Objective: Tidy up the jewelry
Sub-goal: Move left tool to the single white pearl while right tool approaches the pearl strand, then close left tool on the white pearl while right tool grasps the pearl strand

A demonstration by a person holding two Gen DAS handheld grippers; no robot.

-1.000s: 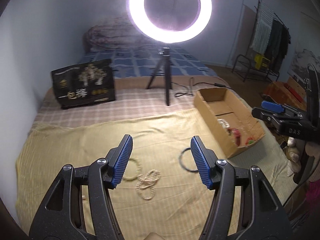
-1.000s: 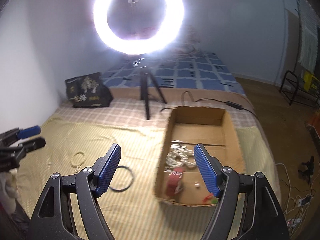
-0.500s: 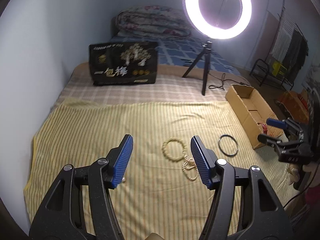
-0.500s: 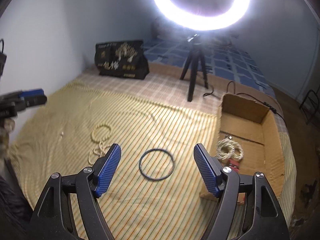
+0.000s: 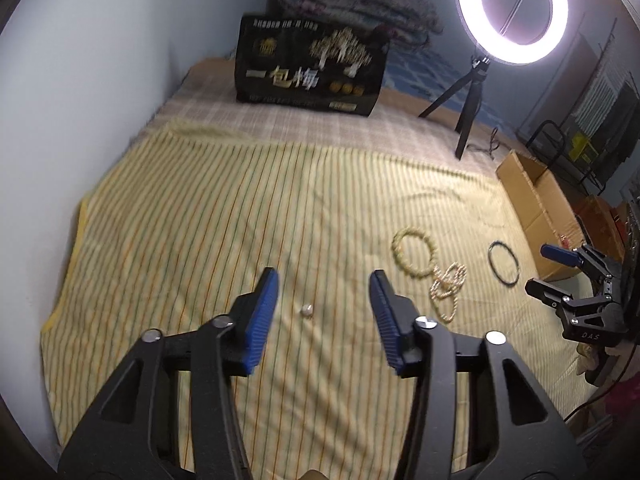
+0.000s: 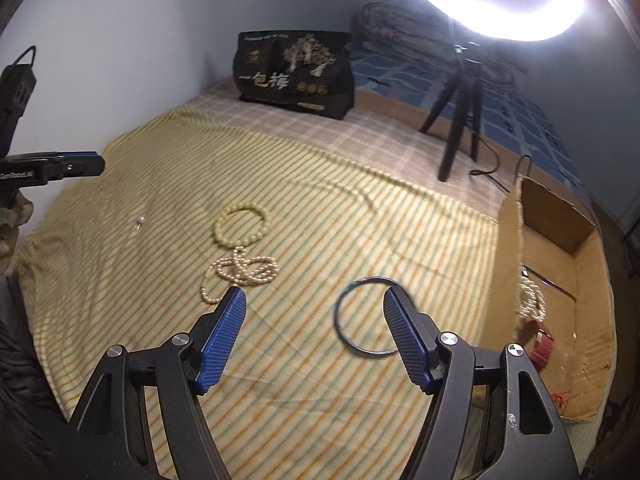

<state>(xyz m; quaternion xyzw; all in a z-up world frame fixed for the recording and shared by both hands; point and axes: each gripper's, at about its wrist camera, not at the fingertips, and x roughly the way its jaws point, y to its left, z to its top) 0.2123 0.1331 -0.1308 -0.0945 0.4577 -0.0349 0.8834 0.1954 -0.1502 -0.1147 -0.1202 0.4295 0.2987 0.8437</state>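
Observation:
My left gripper (image 5: 322, 280) is open and empty above the striped cloth, with a small pearl stud (image 5: 307, 310) lying between its fingers. A cream bead bracelet (image 5: 414, 255), a pearl necklace (image 5: 448, 288) and a dark bangle (image 5: 504, 263) lie to its right. My right gripper (image 6: 314, 300) is open and empty; the bangle (image 6: 366, 316) lies just inside its right finger, the necklace (image 6: 244, 268) and bracelet (image 6: 240, 226) lie ahead to the left. The stud (image 6: 139, 222) sits far left. The cardboard box (image 6: 560, 280) at right holds pearls and a red piece.
A black printed bag (image 5: 310, 66) stands at the back of the bed. A ring light on a tripod (image 5: 472, 92) stands back right, with a cable. A wall runs along the left. A clothes rack (image 5: 592, 120) stands beyond the bed at right.
Both grippers have swung left, away from the box. The left one now has the small stud between its fingers; the right one has dropped closer to the bangle. Both stay open.

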